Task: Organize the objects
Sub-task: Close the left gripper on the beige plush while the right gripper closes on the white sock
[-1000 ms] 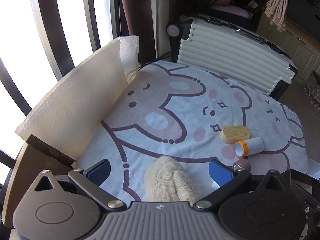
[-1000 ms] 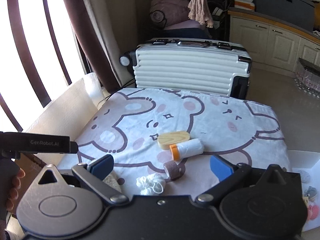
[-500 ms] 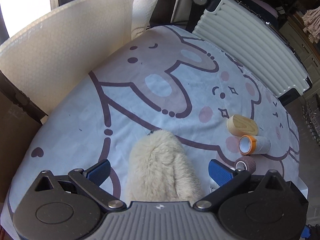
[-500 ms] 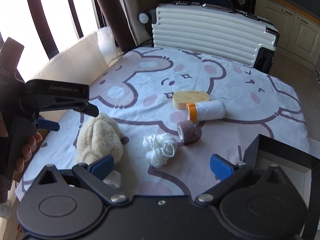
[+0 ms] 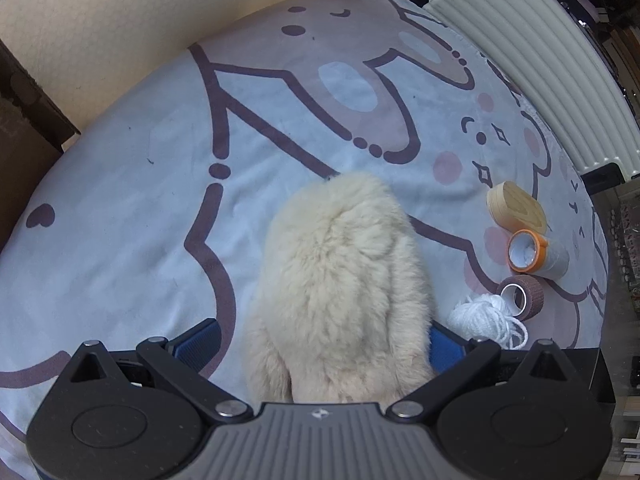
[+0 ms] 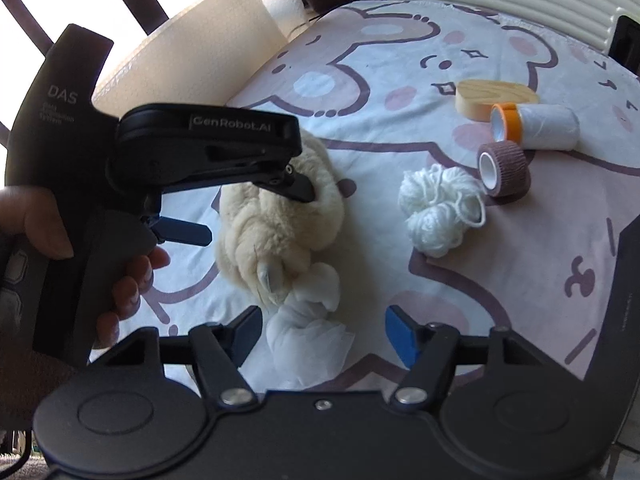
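Observation:
A cream fluffy plush point(image 5: 340, 280) lies on the bear-print cloth point(image 5: 120, 200). My left gripper point(image 5: 320, 344) straddles it with jaws wide; the right pad brushes the fur and the left pad stands clear. In the right wrist view, the left gripper point(image 6: 252, 212) sits over the plush point(image 6: 280, 232), held by a hand. A knotted white cloth point(image 6: 308, 332) lies at the plush's near end, between the closing jaws of my right gripper point(image 6: 324, 338); the pads do not press on it.
White yarn point(image 6: 440, 208), a brown bandage roll point(image 6: 506, 172), an orange-capped white roll point(image 6: 536, 126) and an oval wooden block point(image 6: 496, 98) lie to the right. A black box point(image 6: 616, 300) sits at the right edge. A white suitcase point(image 5: 540, 60) and a foam sheet point(image 5: 100, 32) border the cloth.
Both grippers came down and tilted toward the cloth. The plush now fills the left gripper's gap. The right jaws narrowed around the white cloth.

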`<action>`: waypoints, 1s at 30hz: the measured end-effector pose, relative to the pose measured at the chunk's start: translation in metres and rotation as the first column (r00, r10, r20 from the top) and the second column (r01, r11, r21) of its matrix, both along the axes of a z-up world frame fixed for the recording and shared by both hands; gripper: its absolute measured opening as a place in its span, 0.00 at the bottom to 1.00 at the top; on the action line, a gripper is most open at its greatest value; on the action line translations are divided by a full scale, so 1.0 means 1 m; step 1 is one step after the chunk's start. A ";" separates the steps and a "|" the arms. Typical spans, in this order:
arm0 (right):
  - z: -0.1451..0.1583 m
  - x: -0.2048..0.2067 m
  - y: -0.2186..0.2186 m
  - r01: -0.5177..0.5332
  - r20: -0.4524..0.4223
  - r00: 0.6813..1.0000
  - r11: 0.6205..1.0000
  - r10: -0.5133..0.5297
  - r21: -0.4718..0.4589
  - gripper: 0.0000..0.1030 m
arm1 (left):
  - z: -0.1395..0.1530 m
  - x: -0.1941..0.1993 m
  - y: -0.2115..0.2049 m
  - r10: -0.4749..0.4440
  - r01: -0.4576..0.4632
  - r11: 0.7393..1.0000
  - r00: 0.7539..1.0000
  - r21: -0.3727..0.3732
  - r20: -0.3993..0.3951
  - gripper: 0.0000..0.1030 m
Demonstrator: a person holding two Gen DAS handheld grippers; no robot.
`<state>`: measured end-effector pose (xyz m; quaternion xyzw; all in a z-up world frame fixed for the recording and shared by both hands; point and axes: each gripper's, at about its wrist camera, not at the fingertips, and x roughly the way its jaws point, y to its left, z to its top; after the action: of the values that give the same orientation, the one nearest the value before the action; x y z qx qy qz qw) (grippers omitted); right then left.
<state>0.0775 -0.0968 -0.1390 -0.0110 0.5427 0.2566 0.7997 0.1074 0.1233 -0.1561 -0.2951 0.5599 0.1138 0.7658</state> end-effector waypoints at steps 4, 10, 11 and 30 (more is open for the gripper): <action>-0.011 0.005 0.002 0.044 -0.061 0.997 0.998 -0.042 0.033 0.63 | -0.004 -0.004 0.001 0.014 -0.014 1.000 1.000 -0.028 -0.007 0.97; -0.030 0.005 0.017 0.020 -0.171 0.985 1.000 -0.017 0.014 0.58 | -0.006 -0.002 0.001 0.026 -0.026 0.998 1.000 -0.051 -0.006 0.94; -0.031 0.003 0.019 0.012 -0.167 0.986 1.000 -0.012 -0.003 0.46 | -0.006 -0.002 0.001 0.027 -0.028 0.998 1.000 -0.056 -0.006 0.93; -0.006 0.006 -0.019 0.102 -0.123 0.986 0.993 -0.108 -0.055 0.25 | -0.003 0.003 -0.023 0.022 -0.025 0.998 0.999 -0.065 -0.047 0.48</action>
<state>0.0835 -0.1158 -0.1452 0.0146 0.5978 0.2009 0.7759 0.1108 0.0999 -0.1592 -0.3241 0.5773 0.1111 0.7412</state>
